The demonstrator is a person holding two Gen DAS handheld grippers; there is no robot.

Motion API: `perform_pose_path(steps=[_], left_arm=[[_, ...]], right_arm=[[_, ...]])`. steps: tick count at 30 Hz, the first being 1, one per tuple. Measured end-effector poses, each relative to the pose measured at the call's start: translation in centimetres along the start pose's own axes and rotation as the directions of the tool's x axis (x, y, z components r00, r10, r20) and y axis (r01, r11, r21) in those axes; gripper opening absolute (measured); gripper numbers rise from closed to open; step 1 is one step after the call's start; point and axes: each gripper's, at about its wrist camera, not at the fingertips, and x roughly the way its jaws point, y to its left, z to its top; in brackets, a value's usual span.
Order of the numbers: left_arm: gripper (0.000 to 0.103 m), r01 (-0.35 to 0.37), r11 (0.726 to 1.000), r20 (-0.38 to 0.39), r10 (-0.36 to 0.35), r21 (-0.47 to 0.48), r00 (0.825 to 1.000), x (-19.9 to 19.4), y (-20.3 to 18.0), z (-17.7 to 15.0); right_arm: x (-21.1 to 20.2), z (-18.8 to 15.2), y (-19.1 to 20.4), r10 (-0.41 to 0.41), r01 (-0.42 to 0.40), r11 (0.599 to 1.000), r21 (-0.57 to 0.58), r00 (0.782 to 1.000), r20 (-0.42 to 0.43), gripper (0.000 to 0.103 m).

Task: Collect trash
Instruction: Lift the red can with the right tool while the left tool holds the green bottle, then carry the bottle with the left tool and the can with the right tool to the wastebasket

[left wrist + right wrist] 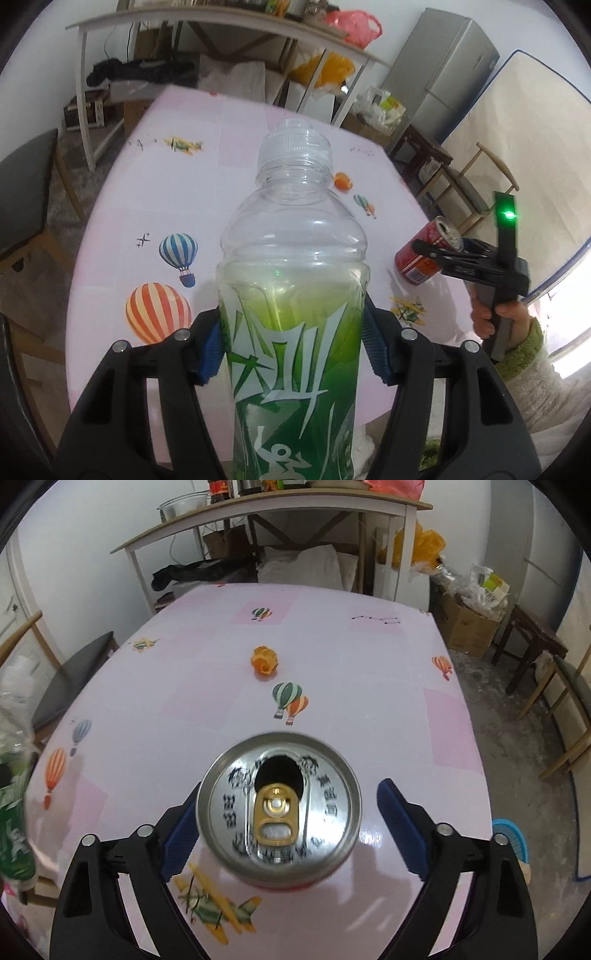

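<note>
A clear plastic bottle with a green label and a clear cap fills the left wrist view, tilted away from the camera. My left gripper is shut on it, both blue pads pressed against the label. In the right wrist view a red drink can stands on the pink table, seen from above with its top torn open. My right gripper is open around it: the left pad sits at the rim, the right pad stands clear. The can and right gripper also appear at the right.
An orange peel lies further back on the table. Chairs stand at the left and right. A white side table loaded with bags stands behind. A person's hand holds the right gripper's handle.
</note>
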Motion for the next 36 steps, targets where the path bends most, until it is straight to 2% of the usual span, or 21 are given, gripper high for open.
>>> perform_pose_path(steps=[4, 5, 11, 18, 27, 36], left_arm=[[0.059, -0.012, 1.000, 0.062, 0.011, 0.017, 0.998, -1.2, -1.0, -0.6], [0.059, -0.005, 1.000, 0.076, 0.004, 0.016, 0.997, -1.5, -1.3, -0.8], [0.059, 0.014, 1.000, 0.109, -0.016, 0.014, 0.994, -2.6, -2.3, -1.4], [0.059, 0.011, 0.999, 0.152, -0.017, 0.040, 0.988, -3.4, -3.8, -0.8], [0.059, 0.020, 0.993, 0.200, -0.043, 0.117, 0.979, -3.6, -8.7, 1.2], [0.059, 0.058, 0.973, 0.191, -0.102, 0.224, 0.976, -1.3, -15.5, 3.7]], right_arm=[[0.2, -0.1, 0.3, -0.029, 0.029, 1.000, 0.006, 1.000, 0.012, 0.065], [0.0, -0.1, 0.4, -0.043, 0.043, 0.999, 0.012, 0.999, 0.018, 0.064], [-0.8, -0.5, -0.5, -0.037, 0.036, 0.997, 0.068, 0.999, 0.024, 0.064], [-4.9, -1.6, -1.5, -0.033, 0.026, 0.996, 0.090, 0.997, 0.073, 0.064], [-10.8, -2.6, -4.6, -0.028, 0.006, 0.989, 0.149, 0.988, 0.149, 0.064], [-15.3, -5.3, -10.9, -0.083, 0.022, 0.961, 0.275, 0.974, 0.211, 0.064]])
